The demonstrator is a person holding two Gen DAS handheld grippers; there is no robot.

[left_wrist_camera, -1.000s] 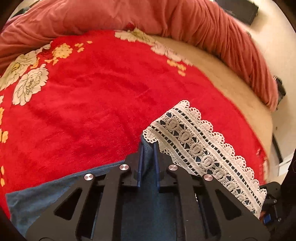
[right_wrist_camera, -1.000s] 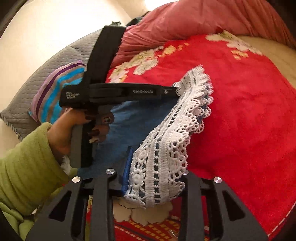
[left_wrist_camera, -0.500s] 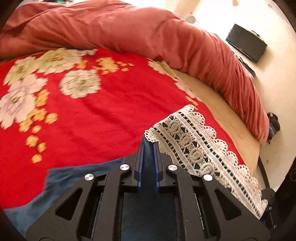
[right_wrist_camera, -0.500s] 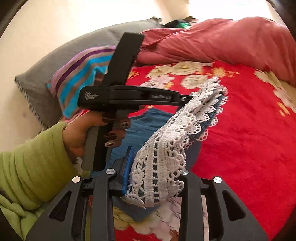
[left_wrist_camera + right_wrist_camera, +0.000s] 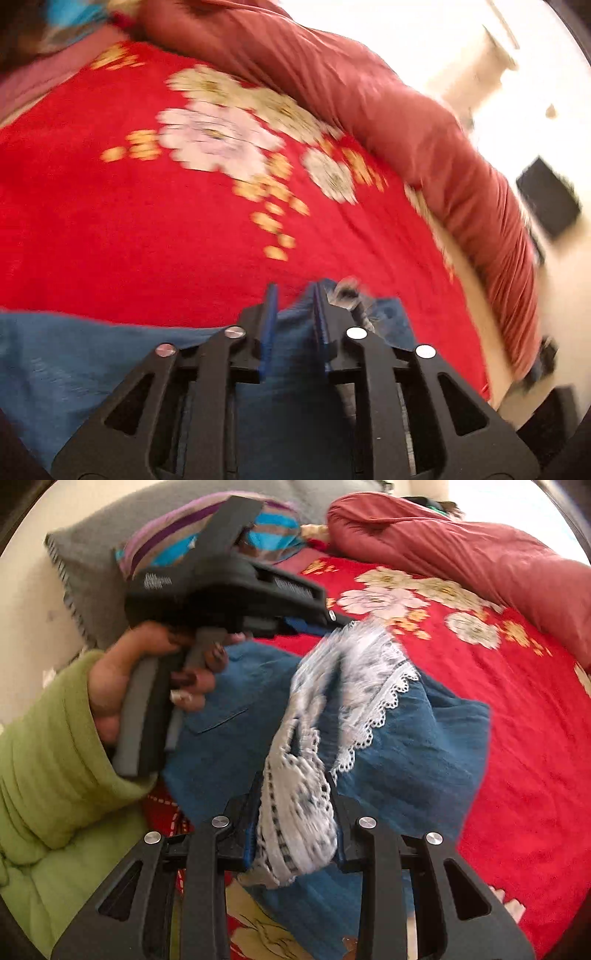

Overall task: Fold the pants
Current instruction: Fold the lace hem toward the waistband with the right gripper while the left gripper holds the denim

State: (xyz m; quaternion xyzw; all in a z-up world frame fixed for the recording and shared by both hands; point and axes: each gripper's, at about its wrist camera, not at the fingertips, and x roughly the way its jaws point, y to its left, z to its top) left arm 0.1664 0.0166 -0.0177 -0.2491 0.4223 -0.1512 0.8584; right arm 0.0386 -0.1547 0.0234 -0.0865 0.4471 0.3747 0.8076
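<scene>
The blue pants [image 5: 413, 746] with a white lace hem [image 5: 354, 672] lie partly lifted over the red floral bedspread [image 5: 517, 709]. My right gripper [image 5: 295, 786] has lace and blue cloth bunched between its fingers. My left gripper [image 5: 293, 291] has its jaws parted, with blue pants cloth [image 5: 74, 354] lying under and between them and a bit of lace [image 5: 347, 291] beside its right finger. In the right wrist view the left gripper [image 5: 332, 618] sits at the lace's far end, held by a hand in a green sleeve [image 5: 44, 760].
A rolled pink-red duvet [image 5: 406, 122] runs along the far side of the bed. A grey pillow [image 5: 85, 554] and a striped pillow [image 5: 177, 535] lie at the head. A black box [image 5: 546, 203] sits on the floor beyond the bed.
My left gripper's jaws have opened off the pants hem and it has swung towards the head of the bed. The lace hem has dropped and folded over the blue cloth.
</scene>
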